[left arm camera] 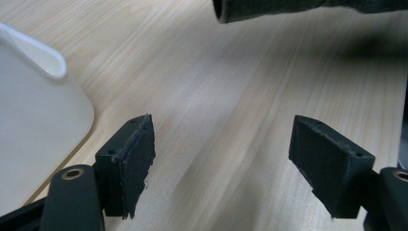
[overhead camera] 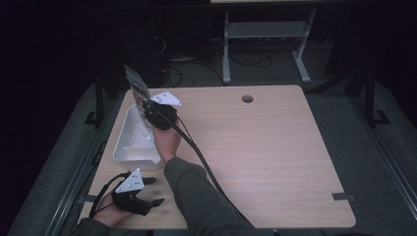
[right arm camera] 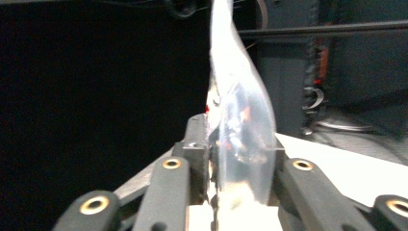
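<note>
High view: wooden table (overhead camera: 255, 147) with a white tub (overhead camera: 134, 142) near its left edge. Right gripper (overhead camera: 147, 112) is over the far end of the tub, reached across from the person's right; sleeve (overhead camera: 196, 191) comes in from the bottom and the cable (overhead camera: 196, 147) trails back along the forearm. Its jaws are clamped on a clear plastic bag (overhead camera: 136, 88) that sticks up and away past the tub's far rim. Bag contents are dark with some red, too small to identify. Grey plate (overhead camera: 166, 99) sits on top of the gripper. Left gripper (overhead camera: 156, 191) is just in front of the tub's near end, low at the table, held in the left hand (overhead camera: 110, 212). Jaws spread wide, nothing between them. A round hole (overhead camera: 247, 99) is in the table well right of the tub, near the far edge.

Left gripper view: both jaws far apart, bare wood between them. Tub wall and rim (left arm camera: 38, 96) sit at upper left, just beside the left jaw. Dark sleeve (left arm camera: 269, 8) crosses the top.

Right gripper view: jaws closed tight on the bag (right arm camera: 240, 120), pinching its lower part. Bag stands upright, tapering to the top. Something dark with red and blue bits inside, blurred. A white surface sits below and to the right; background is dark.
</note>
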A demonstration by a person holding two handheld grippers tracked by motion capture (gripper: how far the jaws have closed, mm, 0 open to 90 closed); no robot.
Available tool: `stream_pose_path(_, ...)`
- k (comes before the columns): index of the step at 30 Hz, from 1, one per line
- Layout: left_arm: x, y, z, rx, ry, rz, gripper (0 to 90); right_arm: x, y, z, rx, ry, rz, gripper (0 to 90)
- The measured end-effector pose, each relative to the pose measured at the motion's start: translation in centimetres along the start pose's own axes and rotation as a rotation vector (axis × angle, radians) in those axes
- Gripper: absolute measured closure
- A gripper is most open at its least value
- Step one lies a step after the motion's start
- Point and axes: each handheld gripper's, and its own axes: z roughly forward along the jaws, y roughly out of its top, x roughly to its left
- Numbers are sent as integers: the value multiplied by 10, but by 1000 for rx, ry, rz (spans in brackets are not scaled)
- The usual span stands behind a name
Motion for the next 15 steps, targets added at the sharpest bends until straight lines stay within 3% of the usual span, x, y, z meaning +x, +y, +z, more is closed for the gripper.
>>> stream_pose_path(1, 0, 0, 0, 3, 0, 2, 237, 0, 4, -2, 14, 10, -25, 590)
stream_pose_path(4, -1, 0, 1, 4, 0, 2, 237, -2, 9, -3, 56, 20, -33, 550)
stream_pose_path(5, -1, 0, 1, 3, 0, 5, 237, -3, 15, -3, 105, 31, -56, 528)
stream_pose_path(6, -1, 0, 1, 3, 0, 5, 237, -3, 15, -3, 105, 31, -56, 528)
stream_pose_path(7, -1, 0, 1, 6, -1, 5, 237, -5, 19, -1, 172, 47, -87, 527)
stream_pose_path(8, -1, 0, 1, 6, -1, 5, 237, -5, 19, -1, 172, 47, -87, 527)
stream_pose_path(9, -1, 1, 1, 9, 0, 7, 237, -7, 23, 2, 232, 55, -106, 527)
stream_pose_path(10, -1, 1, 1, 9, 0, 7, 236, -7, 23, 2, 232, 55, -106, 527)
stream_pose_path(12, -1, 0, 1, 7, -1, 5, 237, -9, 25, 7, 291, 69, -121, 524)
stream_pose_path(13, 0, 0, 1, 7, -2, 5, 236, -12, 26, 13, 371, 89, -115, 519)
stream_pose_path(15, 0, 0, 1, 5, -2, 1, 237, -12, 24, 16, 399, 73, -142, 555)
